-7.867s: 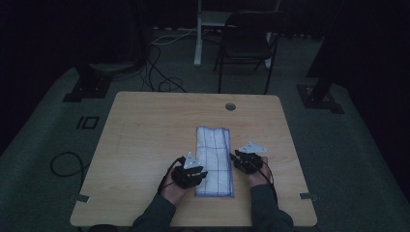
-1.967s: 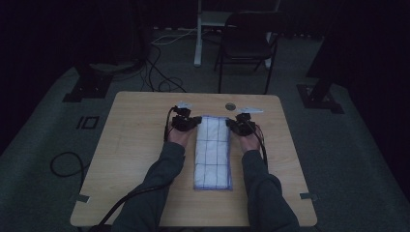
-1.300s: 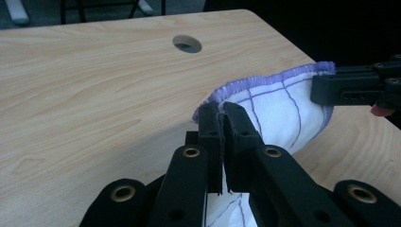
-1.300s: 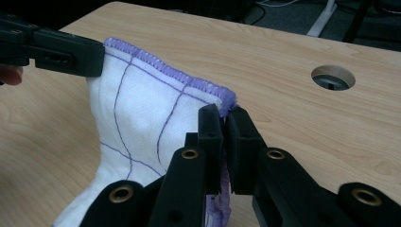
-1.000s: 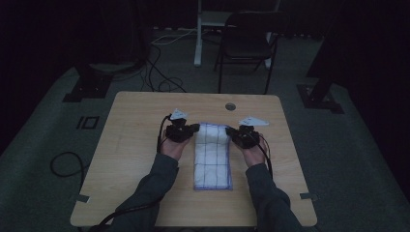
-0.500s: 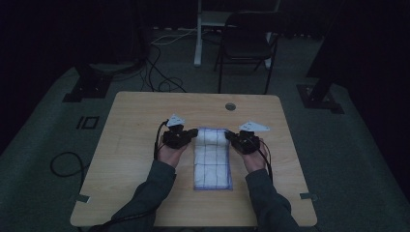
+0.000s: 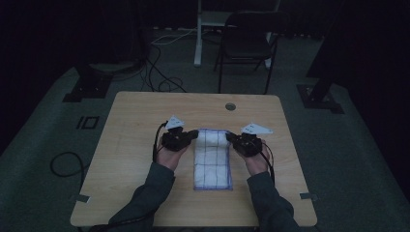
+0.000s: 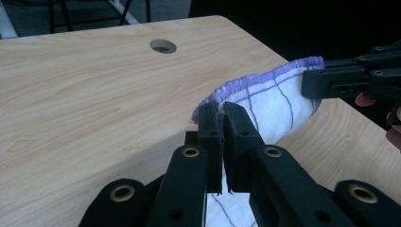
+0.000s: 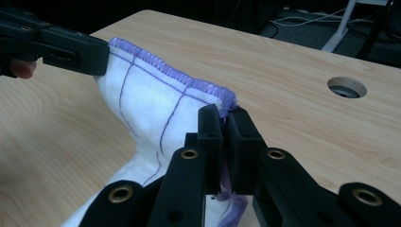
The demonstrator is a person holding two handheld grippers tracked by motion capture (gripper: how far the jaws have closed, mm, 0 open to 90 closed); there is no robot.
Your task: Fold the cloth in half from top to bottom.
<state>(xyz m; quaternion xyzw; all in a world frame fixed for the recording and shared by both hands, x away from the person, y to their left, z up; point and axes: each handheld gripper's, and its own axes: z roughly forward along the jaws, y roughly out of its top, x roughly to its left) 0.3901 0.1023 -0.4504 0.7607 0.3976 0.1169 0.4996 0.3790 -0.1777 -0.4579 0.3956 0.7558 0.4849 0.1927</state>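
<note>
A white cloth with purple grid lines and a purple hem lies lengthwise at the middle of the wooden table. Its far edge is raised off the table and held taut between my two grippers. My left gripper is shut on the far left corner, where the jaws pinch the hem of the cloth. My right gripper is shut on the far right corner of the cloth. Each gripper view also shows the other gripper's jaws clamped on the opposite corner.
A round cable hole sits near the table's far edge. Behind the table stand a dark chair and a white desk leg, with cables on the floor. Bare wood lies on both sides of the cloth.
Both hands have drawn back toward the person, bringing the cloth's far edge with them. The flat part of the cloth looks shorter than a second ago.
</note>
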